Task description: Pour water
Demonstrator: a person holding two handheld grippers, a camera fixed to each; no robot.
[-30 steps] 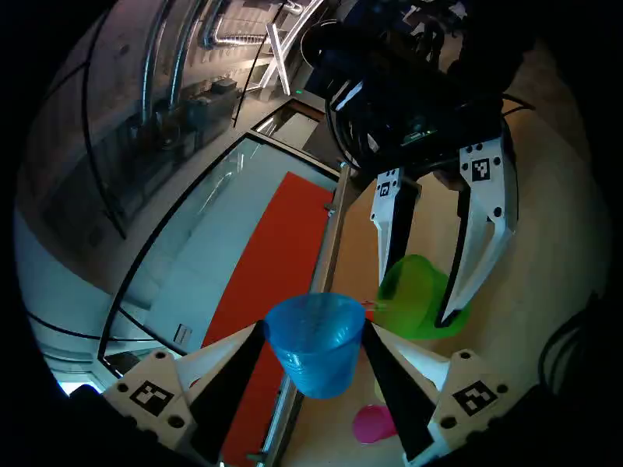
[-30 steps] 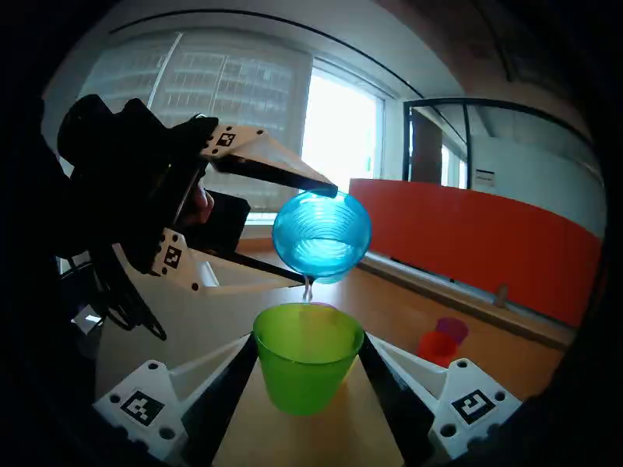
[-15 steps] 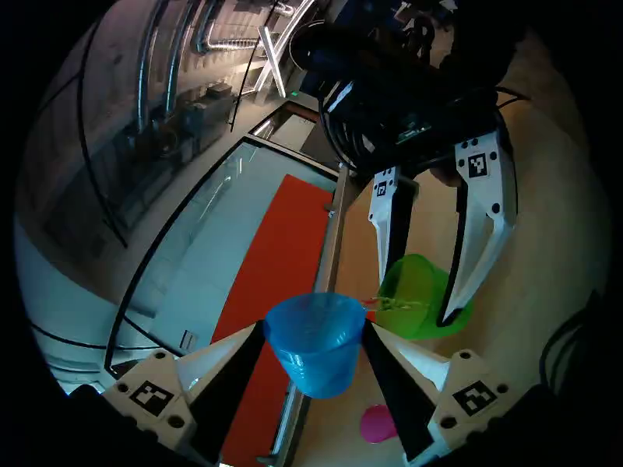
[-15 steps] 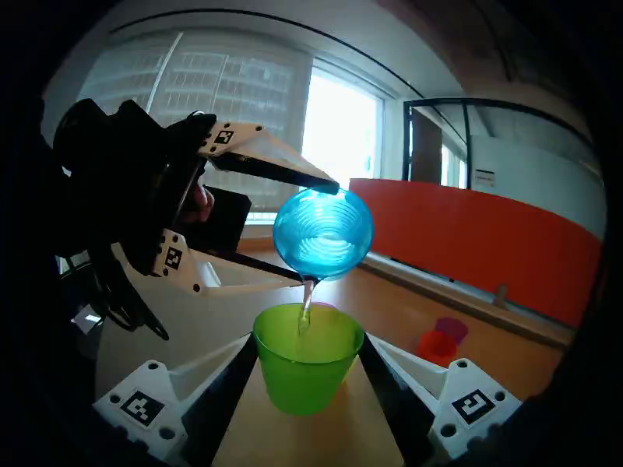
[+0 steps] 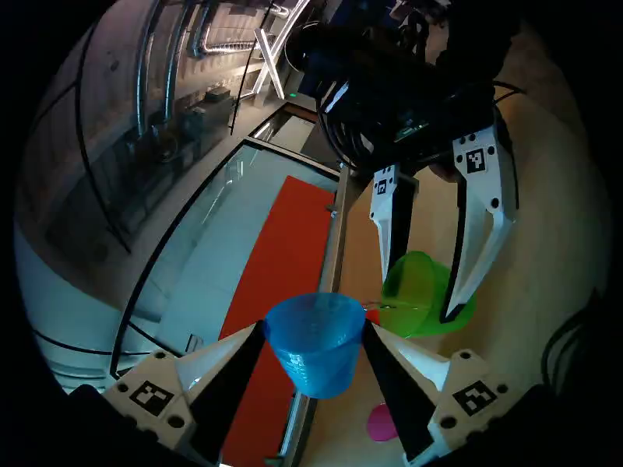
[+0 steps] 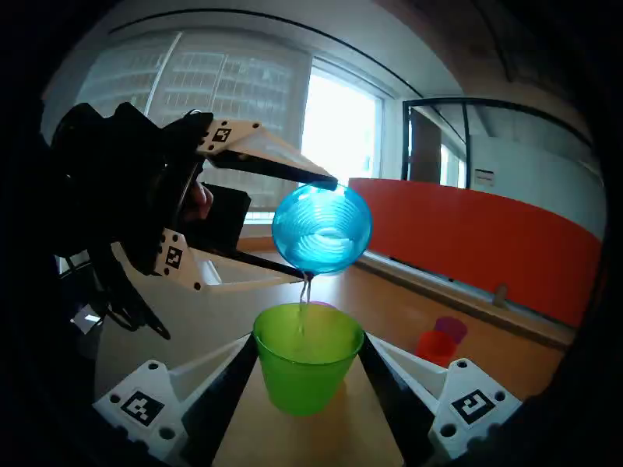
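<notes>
Water (image 6: 304, 294) trickles from the tilted blue cup (image 6: 322, 229) clenched in the left gripper (image 5: 314, 331). Below it, the right gripper (image 6: 307, 340) grasps the green cup (image 6: 307, 373).

Gone from a bare drip under the lip of the blue cup (image 6: 322, 229) a second ago to a thin stream of water (image 6: 304, 300) falling into the green cup (image 6: 307, 366). In the left gripper view, swung slightly, putting the pink cup (image 5: 380, 423) lower and the green cup a little higher.
</notes>
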